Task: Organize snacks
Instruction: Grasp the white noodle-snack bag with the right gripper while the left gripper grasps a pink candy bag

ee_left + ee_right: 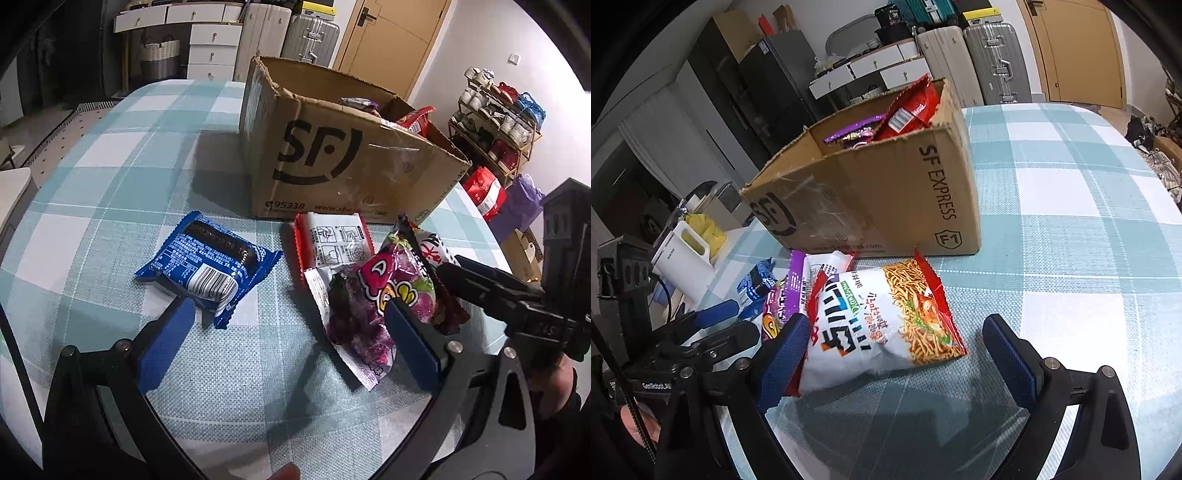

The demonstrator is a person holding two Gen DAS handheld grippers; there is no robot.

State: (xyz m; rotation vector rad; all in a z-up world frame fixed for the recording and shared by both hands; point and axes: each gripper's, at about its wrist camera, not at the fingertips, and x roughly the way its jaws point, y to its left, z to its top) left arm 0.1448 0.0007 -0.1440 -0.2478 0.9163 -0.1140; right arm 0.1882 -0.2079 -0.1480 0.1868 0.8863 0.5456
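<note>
Blue pads of my left fingers (pixel 288 328) stand wide apart and grip nothing, one pad just beside the blue biscuit packet (pixel 208 267), the other over the purple candy bag (pixel 373 314) that lies on the counter (pixel 110 177). Across the pile, my right fingers (pixel 897 354) are spread just as wide and empty, straddling the white noodle snack bag (pixel 882 325), which leans on the purple bag and a red-edged packet (pixel 336 240). By my reading this is the reach before a pick: the cardboard box (pixel 354 162) just behind already holds a few packets, these ones do not. Next I would settle each pair around one packet, close, then lift over the box's torn rim. Room is tight between my two hands, which crowd the same pile; the checked cloth to the right lies open, and the counter's edge sits well away.
</note>
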